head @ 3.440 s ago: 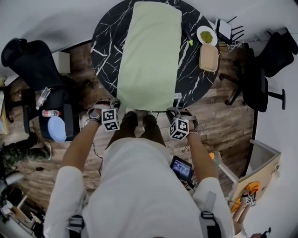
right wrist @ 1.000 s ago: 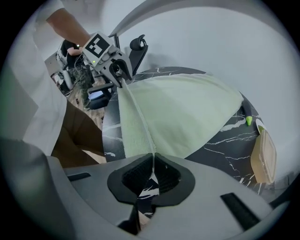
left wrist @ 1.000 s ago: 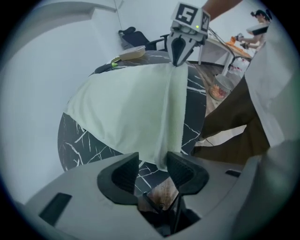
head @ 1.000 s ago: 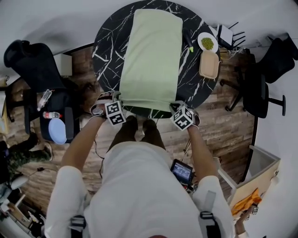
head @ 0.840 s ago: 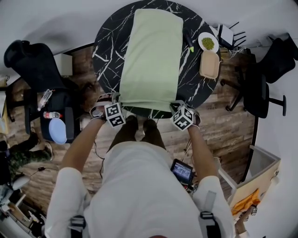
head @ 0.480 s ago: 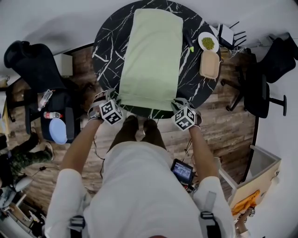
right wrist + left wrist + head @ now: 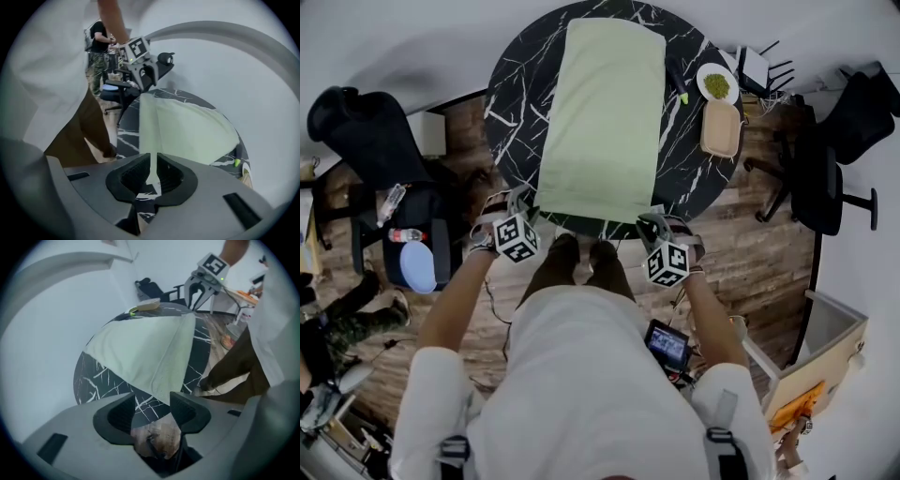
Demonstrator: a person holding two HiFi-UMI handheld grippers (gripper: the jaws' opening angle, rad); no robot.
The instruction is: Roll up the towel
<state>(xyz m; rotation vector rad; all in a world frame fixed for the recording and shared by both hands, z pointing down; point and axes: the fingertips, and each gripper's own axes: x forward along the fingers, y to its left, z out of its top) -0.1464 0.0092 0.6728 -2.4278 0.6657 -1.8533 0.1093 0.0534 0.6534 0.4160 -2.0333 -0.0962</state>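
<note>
- An office-like workroom.
- Black swivel office chairs (image 7: 356, 122) stand well off to either side of the jaws.
- A round black marble-patterned desk (image 7: 511, 94) lies beyond the jaws, on a wood-plank floor (image 7: 759, 253).

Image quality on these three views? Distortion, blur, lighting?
Head view: heavy fisheye, the round table bows, light even, detail sharp. Left gripper view: dark circular vignette, towel sharp, the person's white shirt at right blurred. Right gripper view: same vignette, shirt smeared up close at left.

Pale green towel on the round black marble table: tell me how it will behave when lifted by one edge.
Probably floppy: the pale green towel lies flat, following the round black marble table, with a soft fold along its near edge. Likely light, being thin cloth. It may slide rather than roll on the smooth top.
</note>
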